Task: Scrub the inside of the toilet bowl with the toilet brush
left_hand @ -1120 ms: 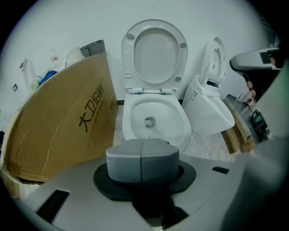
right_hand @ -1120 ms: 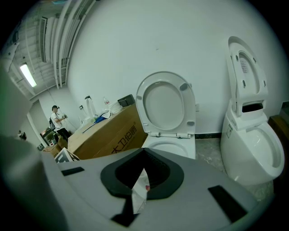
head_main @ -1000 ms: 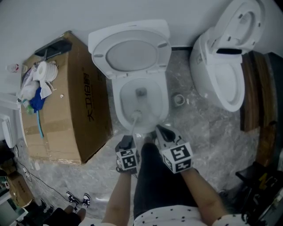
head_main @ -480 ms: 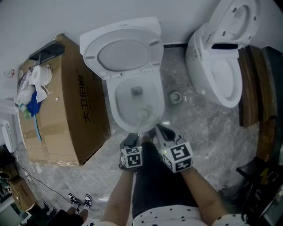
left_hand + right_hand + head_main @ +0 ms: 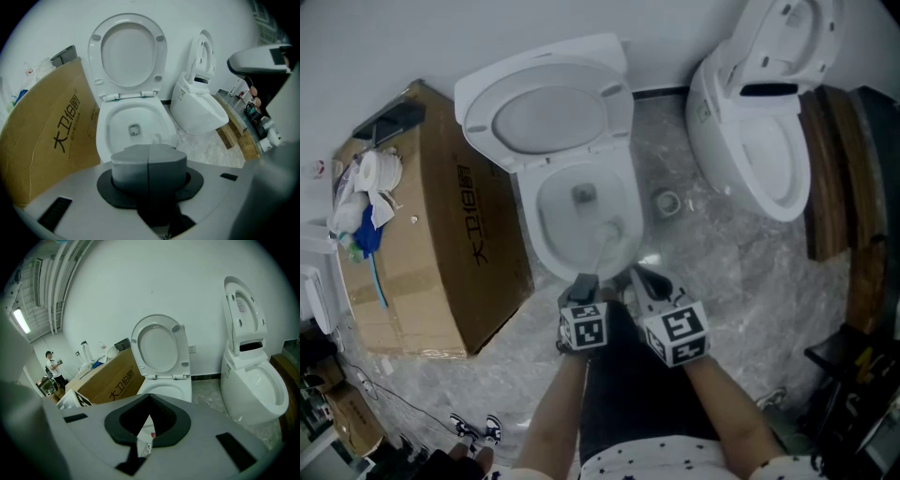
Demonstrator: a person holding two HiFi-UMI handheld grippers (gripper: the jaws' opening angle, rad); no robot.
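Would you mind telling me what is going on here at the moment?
A person stands over the toilet bowl with a gripper in each hand. The left gripper is shut on the toilet brush, whose head sits inside the bowl near its front, short of the drain hole. The right gripper hangs alongside, open with nothing between its jaws, just outside the front rim. The seat is raised.

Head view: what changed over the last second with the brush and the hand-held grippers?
The toilet brush head swept from the front of the toilet bowl to its right side. The left hand-held gripper, shut on the handle, swung right toward the right hand-held gripper. Unchanged: the right one stays open and empty near the bowl's front rim.
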